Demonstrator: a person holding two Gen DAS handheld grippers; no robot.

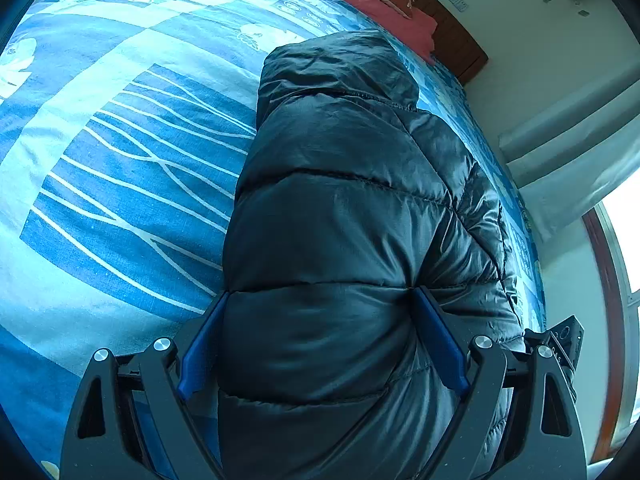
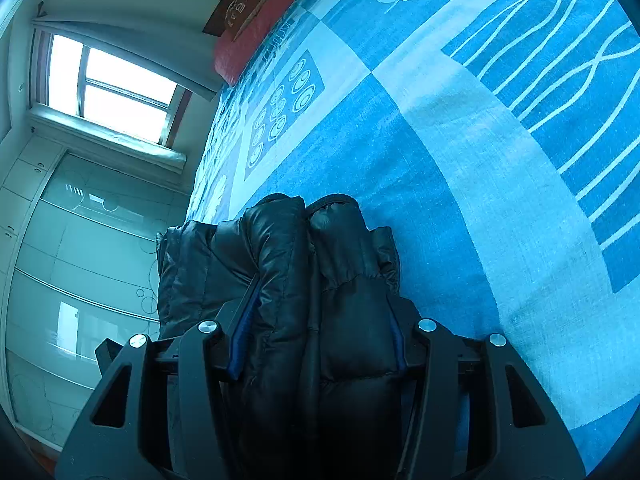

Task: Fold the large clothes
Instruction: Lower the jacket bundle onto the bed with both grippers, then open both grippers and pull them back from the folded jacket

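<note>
A dark quilted puffer jacket [image 1: 344,208] lies on the blue patterned bedspread [image 1: 120,184], its hood end pointing toward the pillows. My left gripper [image 1: 320,320] has its blue-padded fingers [image 1: 200,344] on both sides of a thick quilted section near the hem and grips it. In the right wrist view the jacket [image 2: 320,264] bulges up between the fingers as two padded folds. My right gripper [image 2: 320,308] is shut on this bunched jacket edge. Blue pads [image 2: 244,320] press into it from the left and right.
The bedspread [image 2: 480,160] spreads wide beside the jacket. A red pillow [image 1: 372,4] and wooden headboard [image 1: 452,28] are at the bed's far end. A window [image 2: 112,80] and glass wardrobe doors [image 2: 80,264] stand past the bed's edge.
</note>
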